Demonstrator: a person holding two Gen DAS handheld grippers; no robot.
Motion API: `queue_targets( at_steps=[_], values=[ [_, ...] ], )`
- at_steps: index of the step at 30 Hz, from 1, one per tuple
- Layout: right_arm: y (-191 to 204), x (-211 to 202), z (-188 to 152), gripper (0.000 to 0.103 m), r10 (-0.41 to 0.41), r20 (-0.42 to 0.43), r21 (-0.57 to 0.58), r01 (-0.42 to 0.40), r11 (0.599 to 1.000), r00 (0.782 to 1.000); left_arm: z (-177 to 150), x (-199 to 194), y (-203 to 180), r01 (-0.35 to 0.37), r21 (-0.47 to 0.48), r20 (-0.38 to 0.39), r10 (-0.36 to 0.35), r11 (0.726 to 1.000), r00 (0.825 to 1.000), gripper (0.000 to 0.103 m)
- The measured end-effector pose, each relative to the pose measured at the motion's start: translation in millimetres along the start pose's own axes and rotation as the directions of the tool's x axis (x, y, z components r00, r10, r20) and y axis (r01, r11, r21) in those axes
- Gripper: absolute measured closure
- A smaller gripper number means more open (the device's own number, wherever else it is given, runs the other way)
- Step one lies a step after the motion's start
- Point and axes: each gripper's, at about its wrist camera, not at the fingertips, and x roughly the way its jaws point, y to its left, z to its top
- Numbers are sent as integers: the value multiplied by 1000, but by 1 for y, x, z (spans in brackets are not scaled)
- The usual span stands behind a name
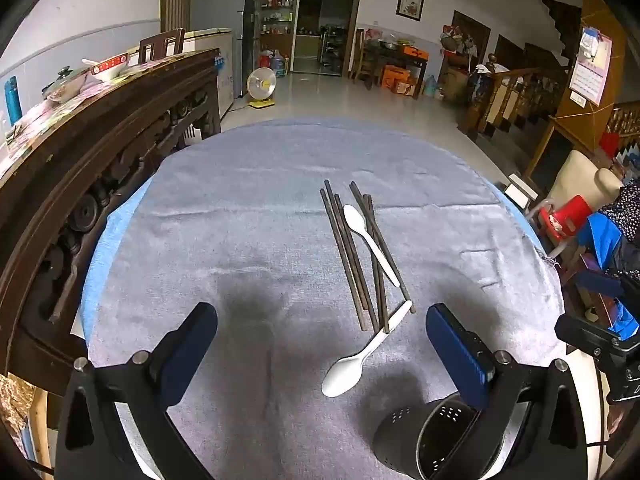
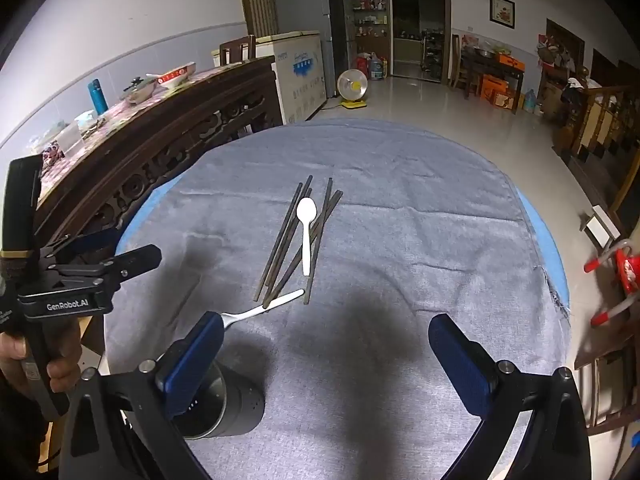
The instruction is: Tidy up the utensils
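Clearly legible "GenRobot.AI" lettering (image 2: 67, 304) on the left hand-held gripper (image 2: 132, 260).

Spread over the round tabletop (image 1: 120, 216): a grey woven cloth (image 1: 260, 208). Near its middle, a loose bundle of dark wooden chopsticks (image 1: 352, 256), ends pointing away. Lying on top of them, a white plastic spoon (image 1: 370, 240), bowl at the far end. Nearer, a second white plastic spoon (image 1: 356, 360), handle tip touching the chopsticks' near ends. At the near edge, a black perforated metal utensil holder (image 1: 436, 440), upright. To the left, beside the tabletop, a carved dark wooden sideboard (image 1: 100, 152).
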Motion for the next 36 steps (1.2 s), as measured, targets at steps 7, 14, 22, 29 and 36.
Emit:
queue_targets(
  at_steps=[7, 14, 22, 29, 36],
  values=[
    [2, 3, -1, 0, -8, -5, -6, 8, 1000, 1000, -1, 3, -4, -6, -14, -3, 6, 1000, 1000, 0],
    [2, 4, -1, 0, -9, -13, -6, 9, 1000, 1000, -1, 2, 2, 20, -16, -15, -20, 1000, 1000, 0],
    [2, 5, -2, 0, -12, -18, -9, 12, 1000, 1000, -1, 3, 1, 28, -14, -23, -28, 1000, 999, 0],
    [2, 6, -3, 0, -11, -22, -10, 11, 1000, 1000, -3, 5, 2, 27, -14, -28, -28, 1000, 999, 0],
    [3, 6, -4, 0, -8, -22, -13, 8, 1000, 1000, -4, 5, 1, 25, -11, -32, -25, 1000, 999, 0]
  ],
)
